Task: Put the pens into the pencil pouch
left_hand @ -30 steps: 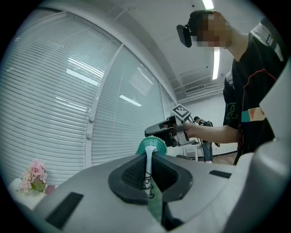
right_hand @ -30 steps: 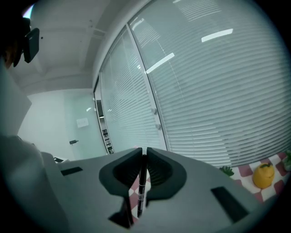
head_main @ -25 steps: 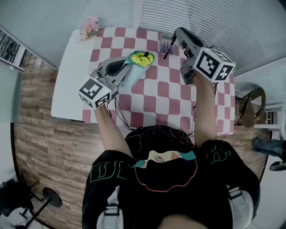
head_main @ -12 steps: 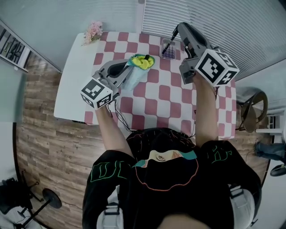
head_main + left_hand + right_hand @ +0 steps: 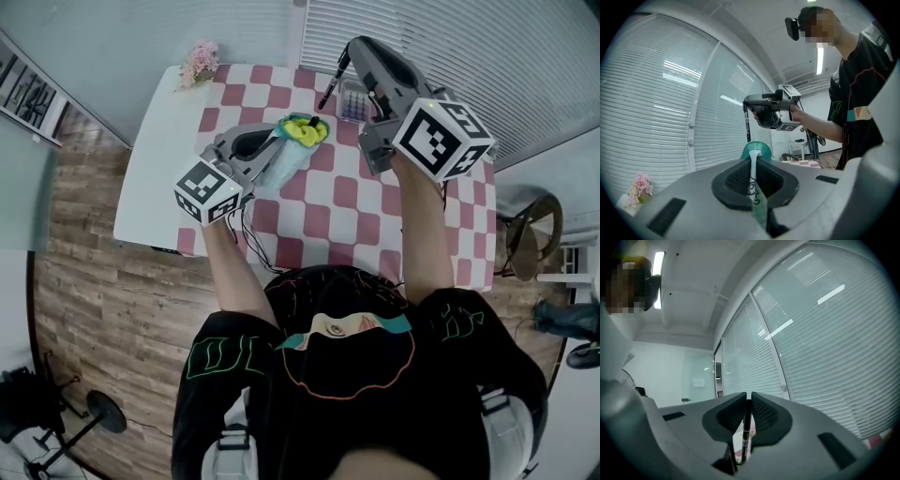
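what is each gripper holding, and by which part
Left gripper: the teal pencil pouch, pinched by a thin edge of its fabric. Right gripper: a black pen, clamped near its upper end, the rest hanging down.

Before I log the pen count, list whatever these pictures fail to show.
- Contents of the pouch: head view, too small; only yellow shows at its mouth.
- Contents of the pen holder: head view, too small, partly behind the right tongs.
- Lower end of the pen: right gripper view, hidden behind the tongs' body.

Black T-shirt [image 5: 281, 412] with neon outlines
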Demonstrator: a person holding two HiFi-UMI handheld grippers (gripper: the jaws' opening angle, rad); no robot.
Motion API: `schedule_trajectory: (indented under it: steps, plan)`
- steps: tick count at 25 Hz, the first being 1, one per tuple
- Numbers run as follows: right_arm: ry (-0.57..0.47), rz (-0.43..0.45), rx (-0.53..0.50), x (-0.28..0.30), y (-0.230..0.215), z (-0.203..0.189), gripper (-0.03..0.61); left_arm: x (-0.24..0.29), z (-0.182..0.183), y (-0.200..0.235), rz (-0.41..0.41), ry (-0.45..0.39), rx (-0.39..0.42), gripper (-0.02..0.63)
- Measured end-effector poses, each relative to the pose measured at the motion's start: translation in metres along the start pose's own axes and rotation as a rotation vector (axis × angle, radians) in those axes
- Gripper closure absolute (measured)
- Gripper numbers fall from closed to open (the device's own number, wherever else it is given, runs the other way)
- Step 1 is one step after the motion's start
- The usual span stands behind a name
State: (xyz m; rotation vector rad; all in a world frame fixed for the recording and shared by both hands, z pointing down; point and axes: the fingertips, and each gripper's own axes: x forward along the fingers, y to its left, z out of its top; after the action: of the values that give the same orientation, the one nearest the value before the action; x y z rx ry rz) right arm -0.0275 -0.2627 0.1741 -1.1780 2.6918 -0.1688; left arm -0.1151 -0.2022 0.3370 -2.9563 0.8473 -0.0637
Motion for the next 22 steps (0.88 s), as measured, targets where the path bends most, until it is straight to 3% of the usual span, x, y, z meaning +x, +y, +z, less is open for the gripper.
schedule_trajectory:
  steps: [8, 22]
  plan:
    - [0.034, 0.059, 0.015, 0.007, 0.025, -0.020, 0.543, -0.001, 0.001, -0.005, 0.002, 0.007, 0.012, 0.607]
    - [0.117, 0.082, 0.046, 0.000, 0.036, -0.062, 0.543, -0.008, 0.006, -0.009, 0.040, -0.013, 0.017, 0.607]
